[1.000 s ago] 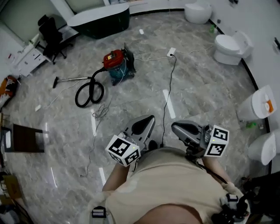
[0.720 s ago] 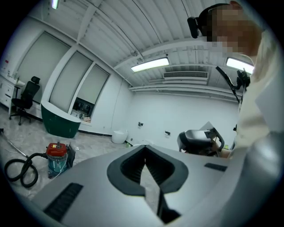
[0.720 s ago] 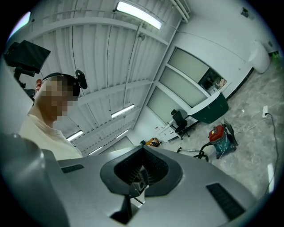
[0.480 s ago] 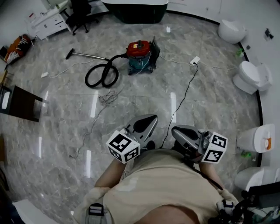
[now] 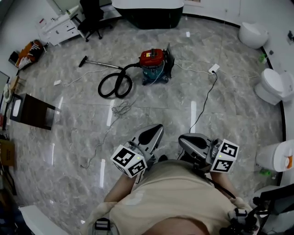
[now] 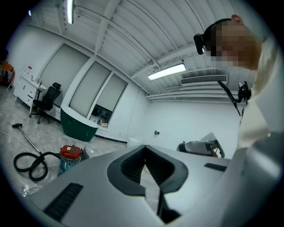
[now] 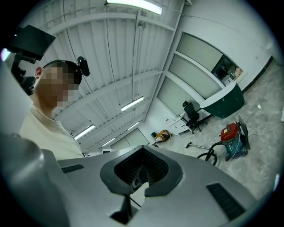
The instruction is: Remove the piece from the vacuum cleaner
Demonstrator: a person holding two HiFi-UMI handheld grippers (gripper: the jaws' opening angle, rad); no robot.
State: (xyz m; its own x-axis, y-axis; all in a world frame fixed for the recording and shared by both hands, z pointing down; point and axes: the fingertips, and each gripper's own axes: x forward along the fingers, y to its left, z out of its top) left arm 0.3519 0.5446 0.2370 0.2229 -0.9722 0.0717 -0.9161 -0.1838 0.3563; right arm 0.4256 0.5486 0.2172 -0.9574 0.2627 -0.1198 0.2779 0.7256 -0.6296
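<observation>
You've swung to face the red-topped teal canister vacuum cleaner (image 5: 155,66), still well off across the grey marble floor (image 5: 151,114); left gripper (image 5: 156,131) and right gripper (image 5: 184,141) jaws together, empty.

Red-lidded, teal-bodied vacuum cleaner (image 5: 155,64) on pale grey marbled floor (image 5: 69,137).
Hose (image 5: 115,85) black. Left gripper (image 5: 156,129) and right gripper (image 5: 183,141) grey, dark recesses at the jaws; their cubes carry black-and-white square markers. Toilets (image 5: 273,87) white. Tub (image 5: 147,13) dark green, white rim. Shirt (image 5: 179,197) cream.
</observation>
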